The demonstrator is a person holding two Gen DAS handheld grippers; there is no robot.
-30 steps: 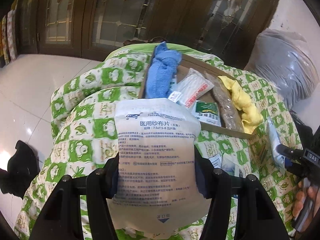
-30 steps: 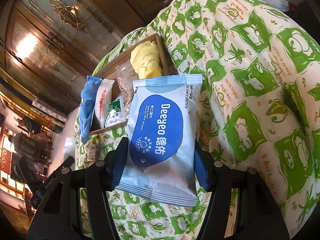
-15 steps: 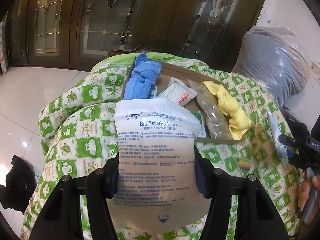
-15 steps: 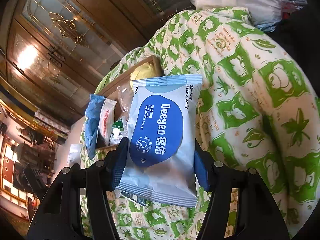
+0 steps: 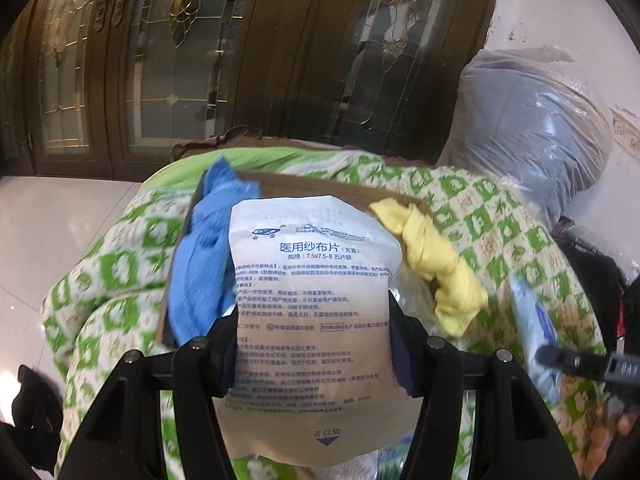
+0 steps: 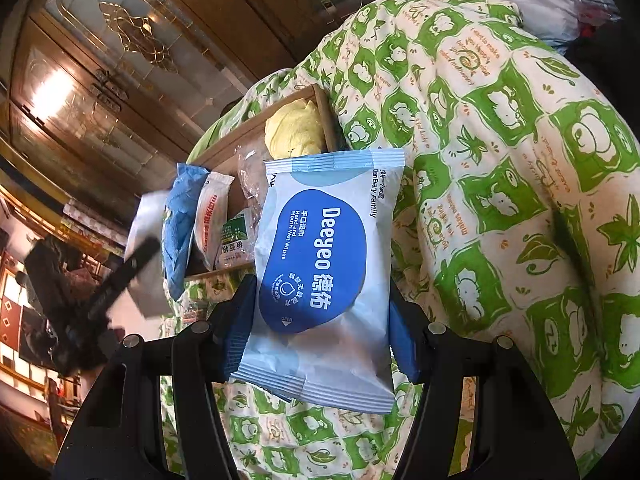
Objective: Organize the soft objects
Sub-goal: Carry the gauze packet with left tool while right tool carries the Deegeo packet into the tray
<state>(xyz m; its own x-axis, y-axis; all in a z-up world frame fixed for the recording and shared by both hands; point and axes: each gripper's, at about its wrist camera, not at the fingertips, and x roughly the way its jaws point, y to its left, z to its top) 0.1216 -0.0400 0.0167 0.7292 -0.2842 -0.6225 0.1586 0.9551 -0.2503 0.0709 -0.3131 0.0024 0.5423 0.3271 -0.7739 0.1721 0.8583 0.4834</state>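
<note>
My left gripper (image 5: pixel 314 350) is shut on a white gauze pack (image 5: pixel 316 304) with blue print, held up in front of a shallow wooden tray (image 5: pixel 320 184). A blue cloth (image 5: pixel 204 256) lies at the tray's left and a yellow cloth (image 5: pixel 436 268) at its right. My right gripper (image 6: pixel 320 324) is shut on a blue and white wet wipes pack (image 6: pixel 324 264). In the right wrist view the tray (image 6: pixel 240 136) holds the yellow cloth (image 6: pixel 294 130), the blue cloth (image 6: pixel 180 224), a red and white packet (image 6: pixel 210 220) and a green packet (image 6: pixel 234 240). The left gripper and its gauze pack (image 6: pixel 140 236) show blurred at the left.
A green and white patterned quilt (image 6: pixel 500 160) covers the surface under the tray. A large plastic-wrapped bundle (image 5: pixel 532 128) sits at the right by the wall. Wood and glass doors (image 5: pixel 240 48) stand behind. White tiled floor (image 5: pixel 48 224) lies at the left.
The left gripper has carried the gauze pack forward and up, so the pack now covers the middle of the tray. The right gripper and wipes pack have stayed nearly still.
</note>
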